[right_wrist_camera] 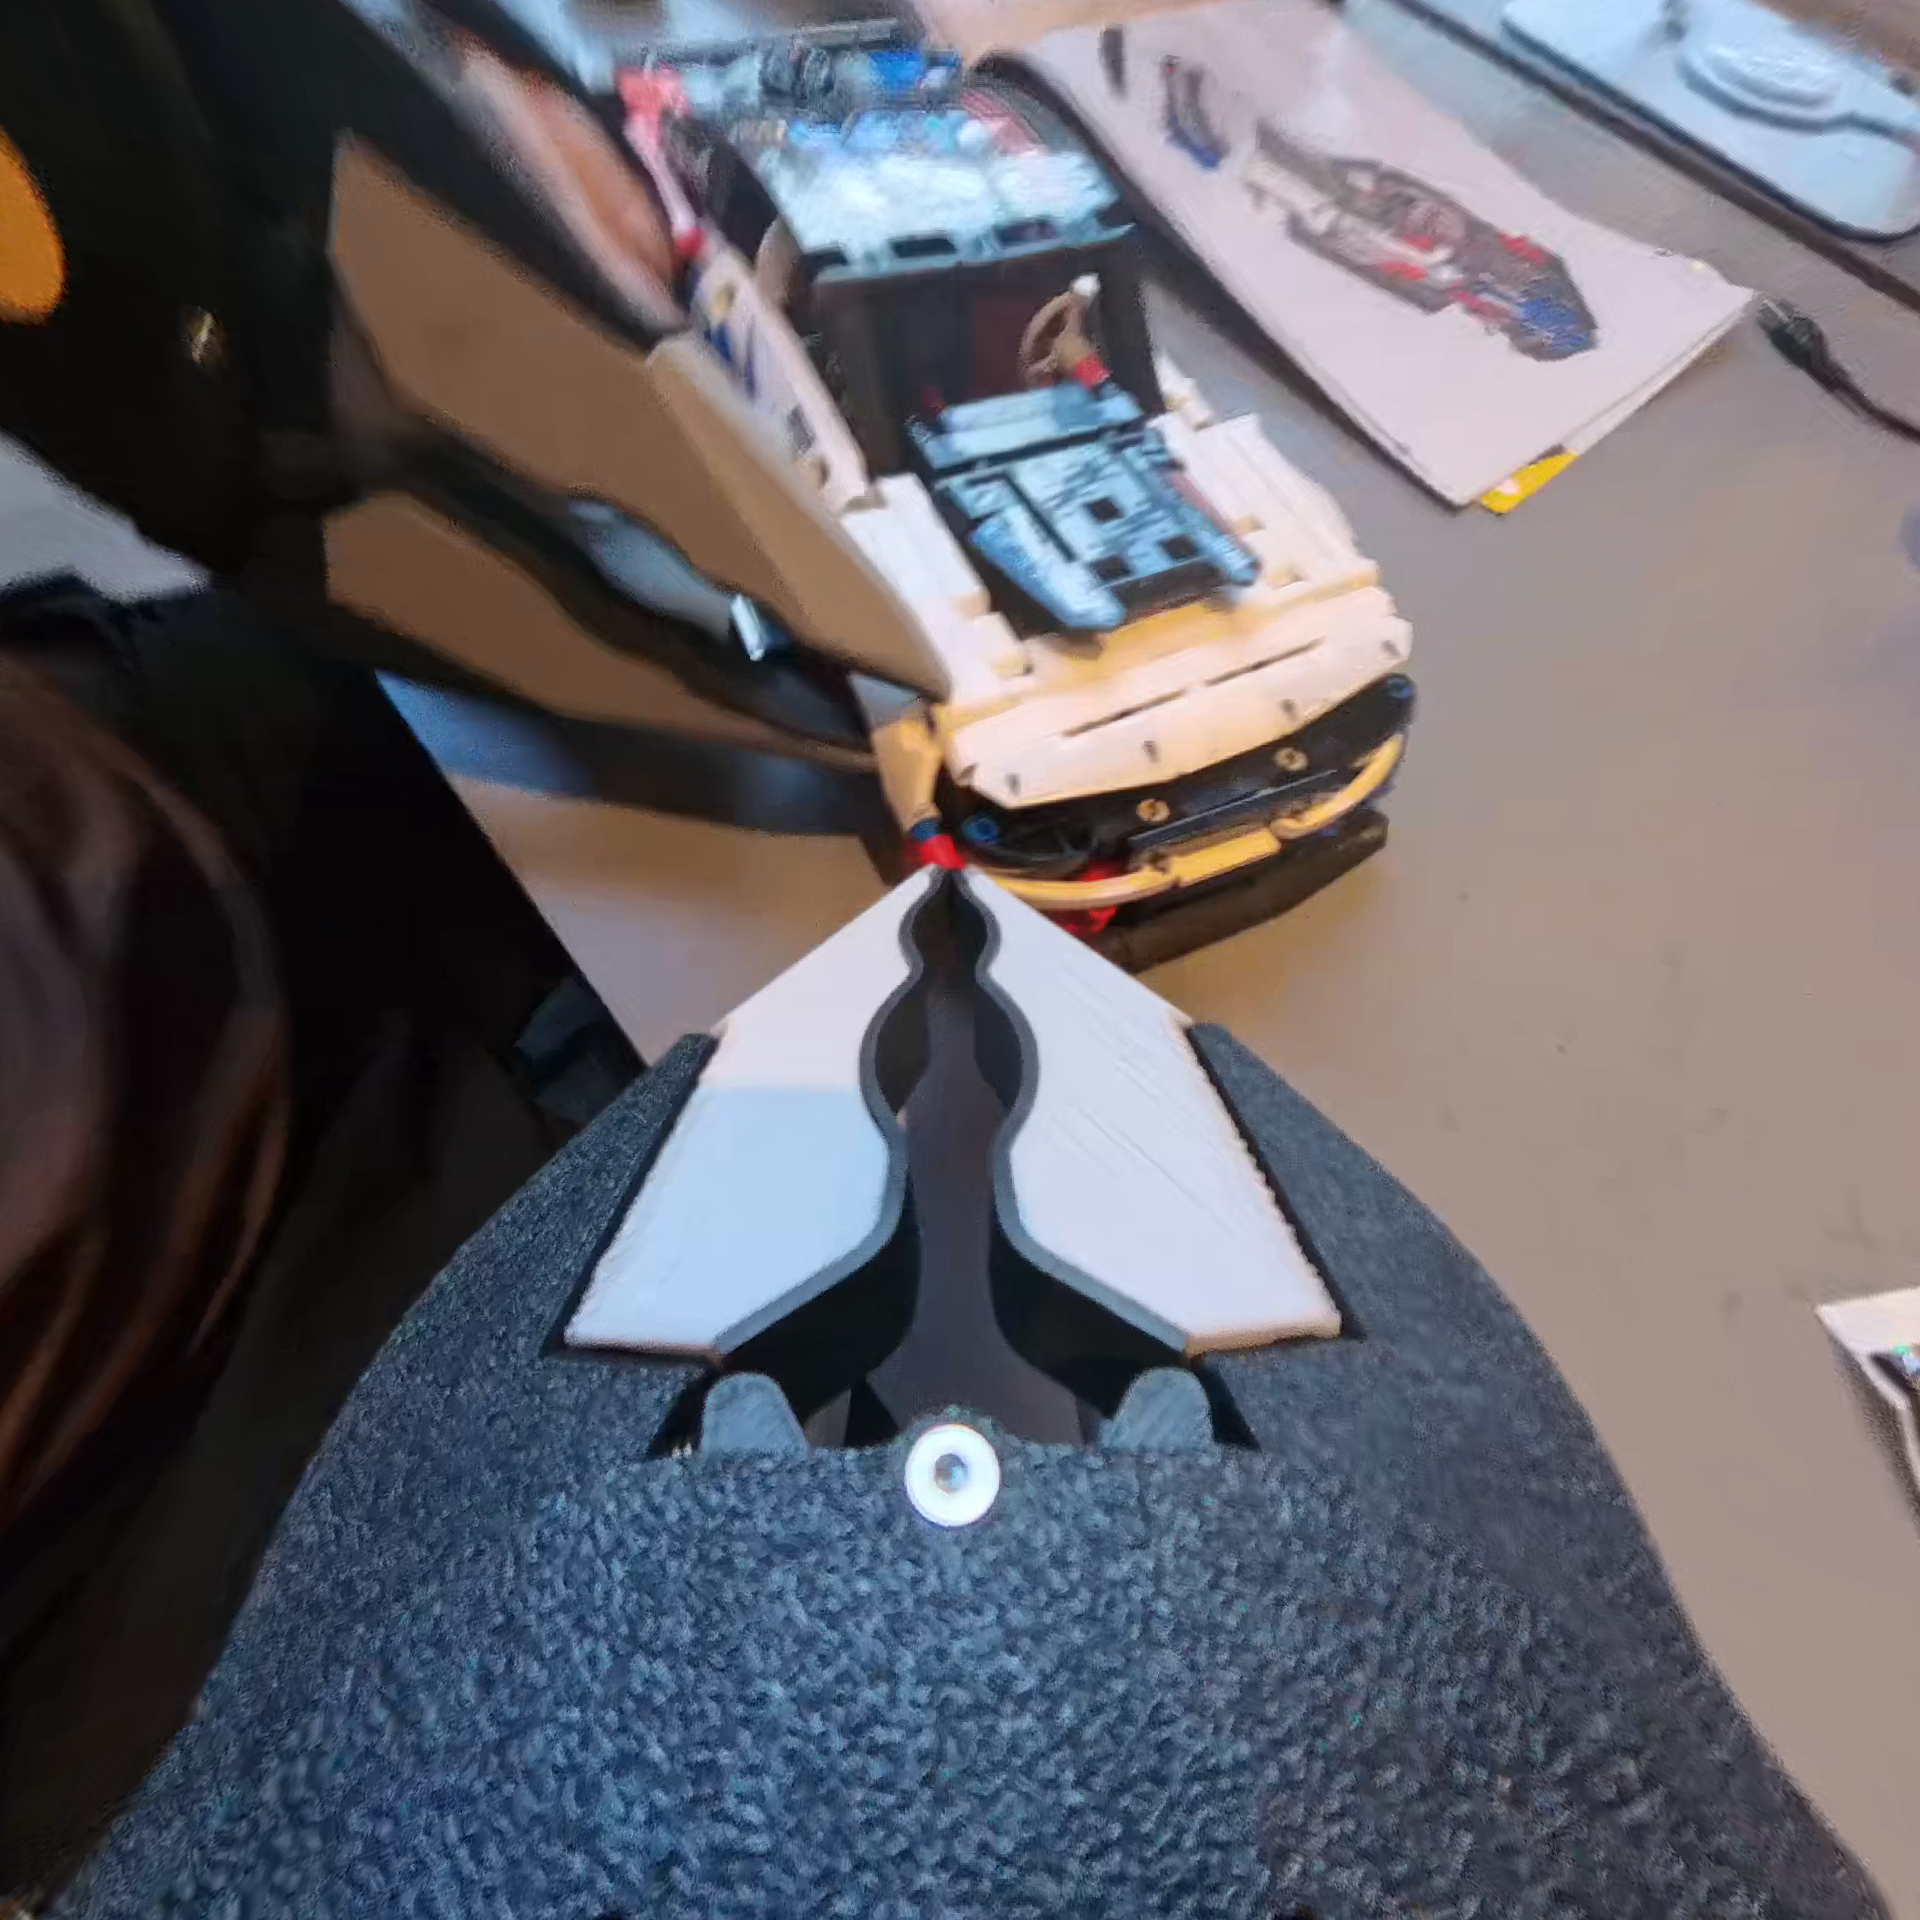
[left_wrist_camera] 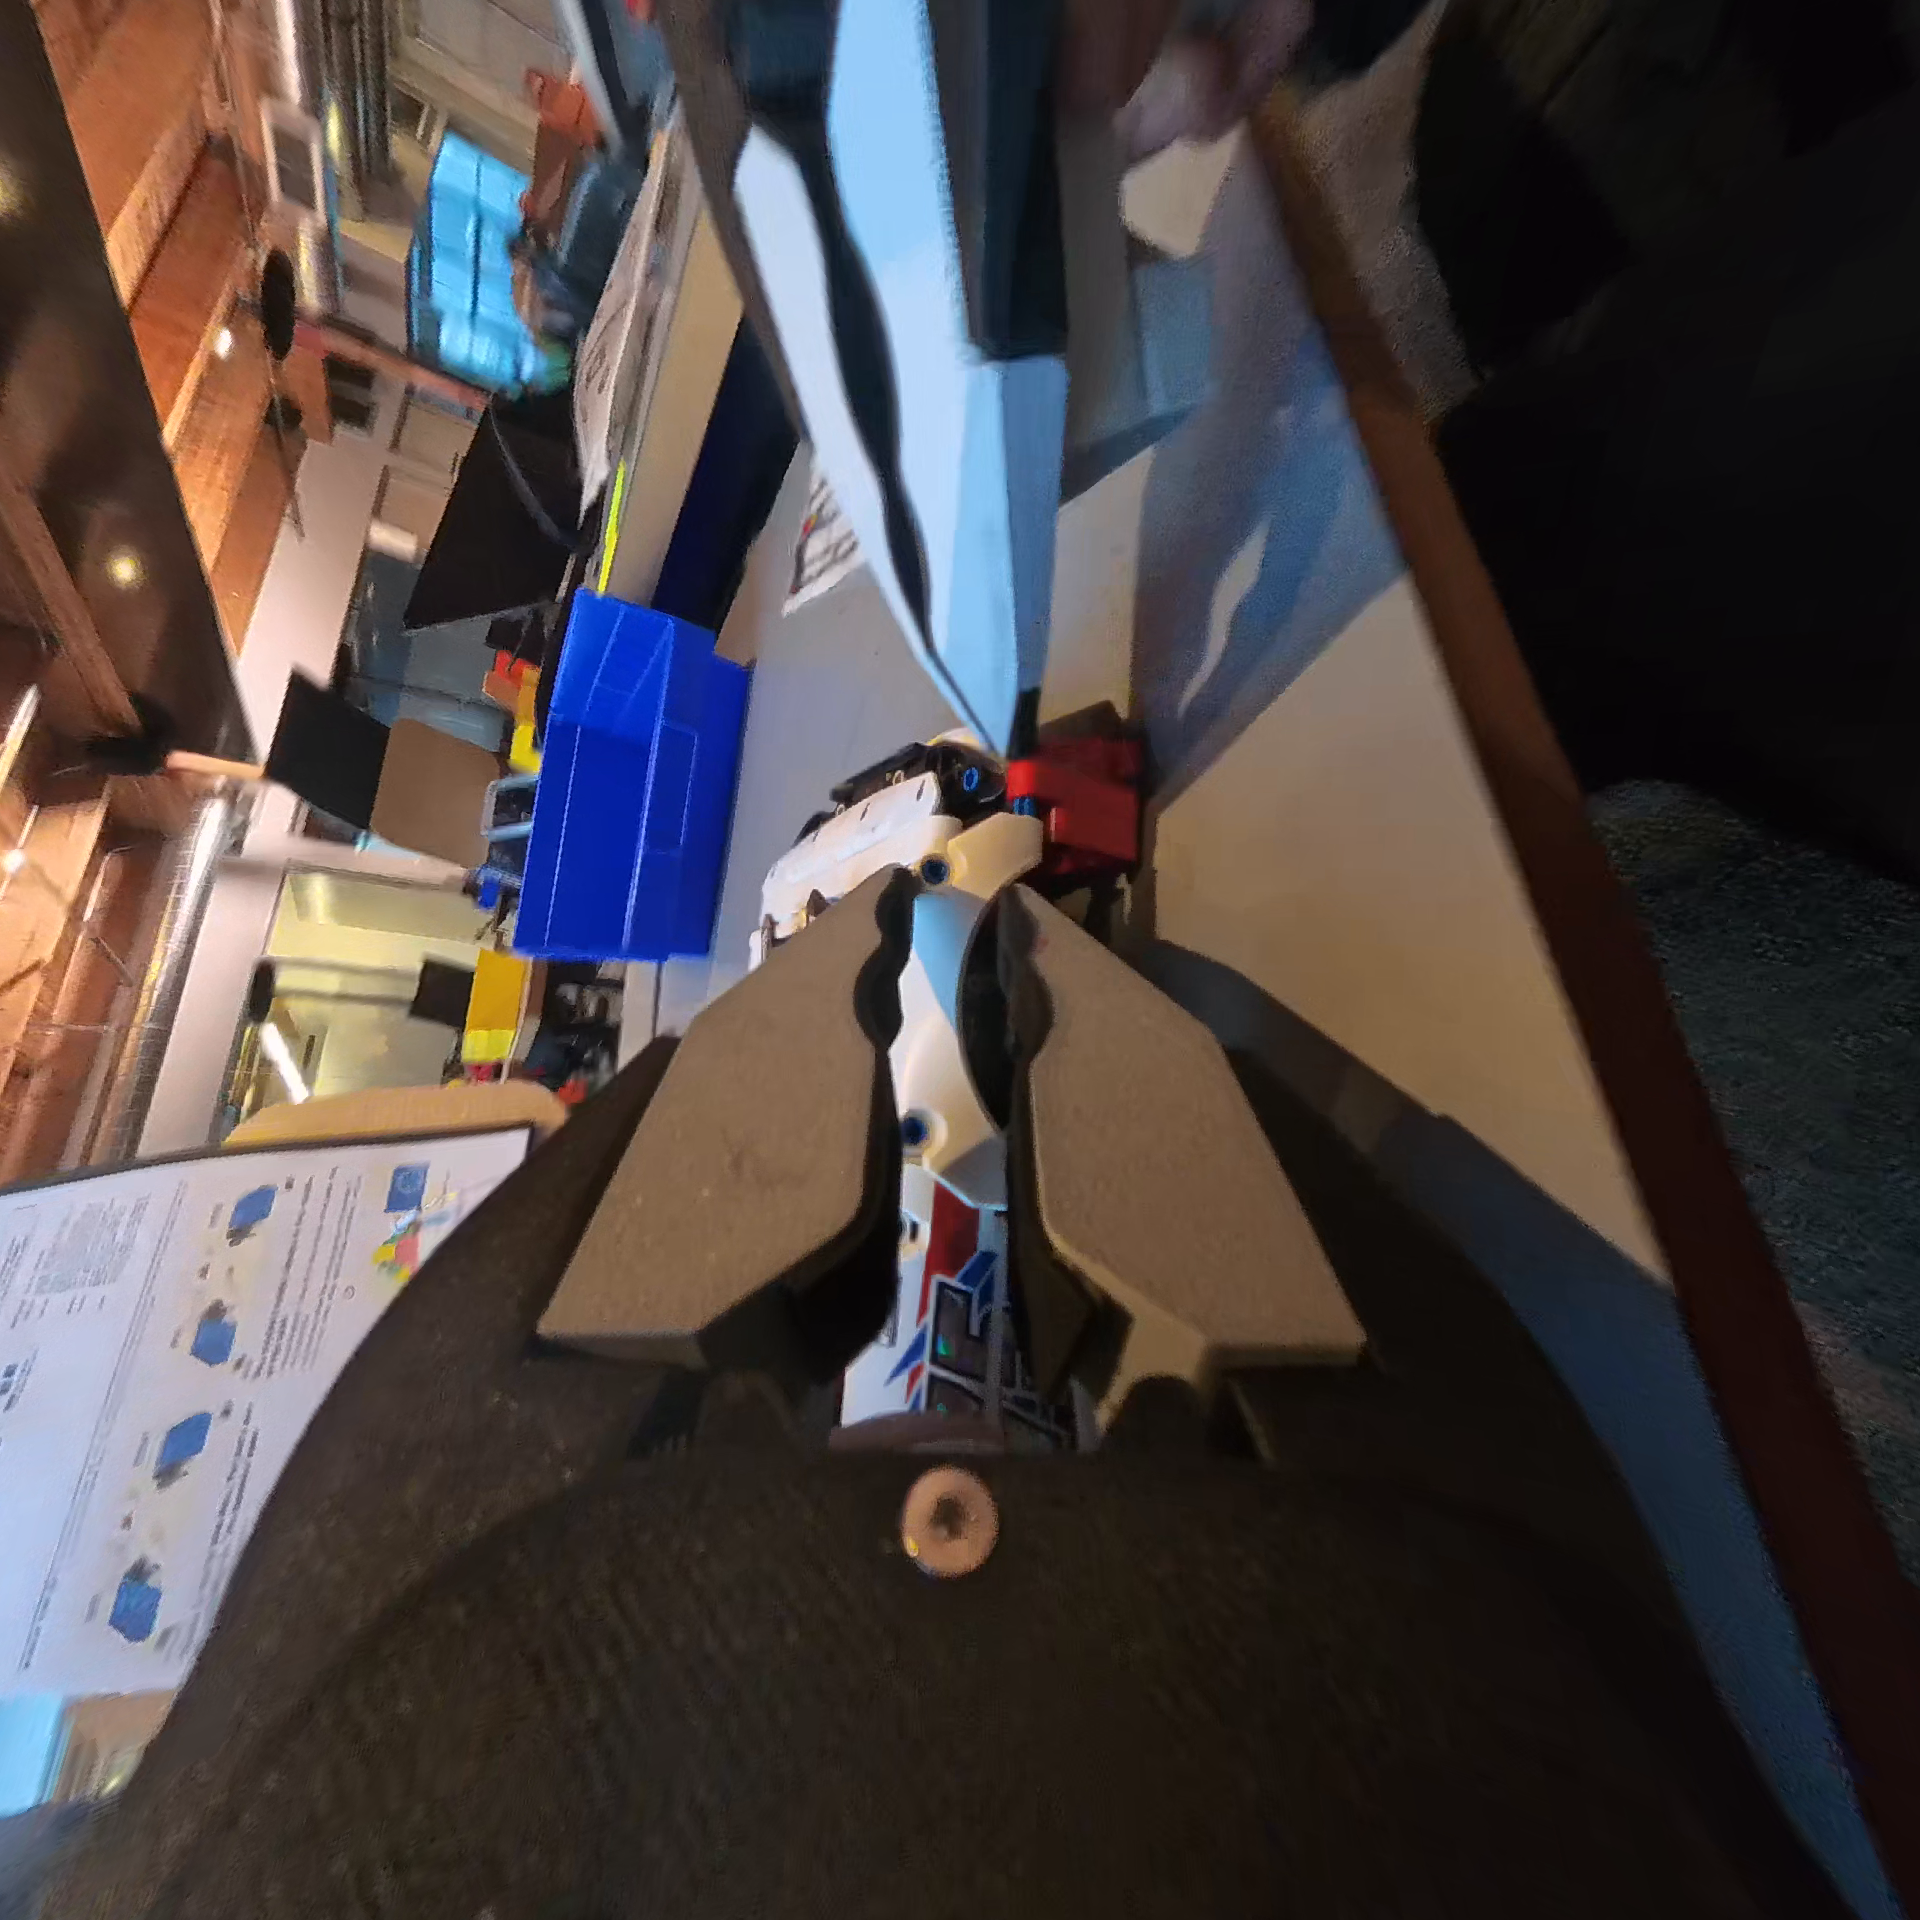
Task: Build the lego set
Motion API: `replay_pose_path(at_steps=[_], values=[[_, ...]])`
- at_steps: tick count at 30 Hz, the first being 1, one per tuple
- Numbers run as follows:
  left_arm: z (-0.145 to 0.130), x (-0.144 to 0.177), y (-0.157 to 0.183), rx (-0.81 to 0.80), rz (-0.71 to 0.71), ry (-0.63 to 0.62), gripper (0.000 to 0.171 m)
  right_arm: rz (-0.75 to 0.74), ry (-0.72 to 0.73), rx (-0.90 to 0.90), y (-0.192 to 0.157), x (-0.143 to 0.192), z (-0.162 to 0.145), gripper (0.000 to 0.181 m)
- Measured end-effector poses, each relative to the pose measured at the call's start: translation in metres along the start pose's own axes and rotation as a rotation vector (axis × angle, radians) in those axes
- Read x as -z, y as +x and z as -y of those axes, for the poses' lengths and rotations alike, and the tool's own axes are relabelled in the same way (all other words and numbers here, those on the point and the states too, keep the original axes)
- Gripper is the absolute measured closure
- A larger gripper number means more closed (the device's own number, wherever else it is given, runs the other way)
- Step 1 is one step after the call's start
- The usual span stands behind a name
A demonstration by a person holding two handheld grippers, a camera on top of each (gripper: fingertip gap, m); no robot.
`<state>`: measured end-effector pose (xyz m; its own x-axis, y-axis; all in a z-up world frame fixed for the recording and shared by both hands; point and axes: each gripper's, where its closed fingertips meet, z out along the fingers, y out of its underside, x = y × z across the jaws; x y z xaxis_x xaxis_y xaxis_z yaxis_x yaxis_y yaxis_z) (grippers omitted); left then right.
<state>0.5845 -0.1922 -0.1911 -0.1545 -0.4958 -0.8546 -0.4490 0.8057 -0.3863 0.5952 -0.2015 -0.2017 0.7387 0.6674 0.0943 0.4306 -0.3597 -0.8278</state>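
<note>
A white lego car with a black vented hood stands on the tan table. My left gripper is shut on the car's white side panel, and it shows at the car's left side in the right wrist view. My right gripper has its tips pinched together on a small red piece at the car's front corner. In the left wrist view the right gripper comes down from above onto that red piece, next to a larger red block.
A blue bin stands behind the car. A printed instruction sheet lies at the lower left. An open instruction booklet and a black cable lie beyond the car. The table's wooden edge runs close by. My left and right fingertips are right by each other.
</note>
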Motion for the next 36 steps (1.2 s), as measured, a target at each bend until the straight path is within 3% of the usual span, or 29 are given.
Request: replay_pose_path(at_steps=[7, 11, 13, 17, 20, 23, 25, 27, 28, 31, 36], values=[[-0.001, 0.002, 0.0, -0.014, -0.014, 0.031, 0.158, -0.029, 0.005, -0.045, 0.024, 0.033, -0.011, 0.181], [0.003, -0.001, 0.002, -0.018, -0.016, 0.034, 0.159, 0.064, 0.061, 0.005, -0.008, -0.002, 0.013, 0.181], [0.0, -0.002, -0.001, -0.027, -0.005, 0.029, 0.159, 0.09, 0.034, 0.041, -0.017, -0.002, 0.016, 0.181], [0.003, 0.002, 0.001, -0.041, -0.009, 0.05, 0.158, 0.039, 0.041, -0.024, 0.011, 0.031, 0.001, 0.181], [0.002, 0.003, 0.001, -0.036, -0.011, 0.058, 0.158, 0.034, 0.001, -0.002, 0.019, 0.038, -0.017, 0.181], [0.002, 0.003, 0.001, -0.048, -0.006, 0.059, 0.158, 0.073, 0.016, 0.001, 0.014, 0.028, -0.016, 0.181], [0.003, 0.003, 0.002, -0.043, -0.012, 0.057, 0.158, 0.158, 0.047, 0.012, -0.007, 0.007, -0.001, 0.181], [0.007, 0.0, 0.003, -0.044, -0.017, 0.062, 0.159, 0.182, -0.019, 0.112, -0.031, -0.02, 0.001, 0.181], [0.012, 0.0, 0.007, -0.062, -0.037, 0.079, 0.171, 0.171, -0.067, 0.175, -0.037, -0.025, -0.003, 0.181], [0.017, 0.006, -0.001, -0.066, 0.003, 0.086, 0.171, 0.175, -0.015, 0.118, -0.03, 0.007, -0.003, 0.181], [0.017, 0.016, -0.02, 0.05, -0.009, 0.103, 0.171, 0.044, 0.065, -0.123, 0.024, 0.044, -0.016, 0.181]])
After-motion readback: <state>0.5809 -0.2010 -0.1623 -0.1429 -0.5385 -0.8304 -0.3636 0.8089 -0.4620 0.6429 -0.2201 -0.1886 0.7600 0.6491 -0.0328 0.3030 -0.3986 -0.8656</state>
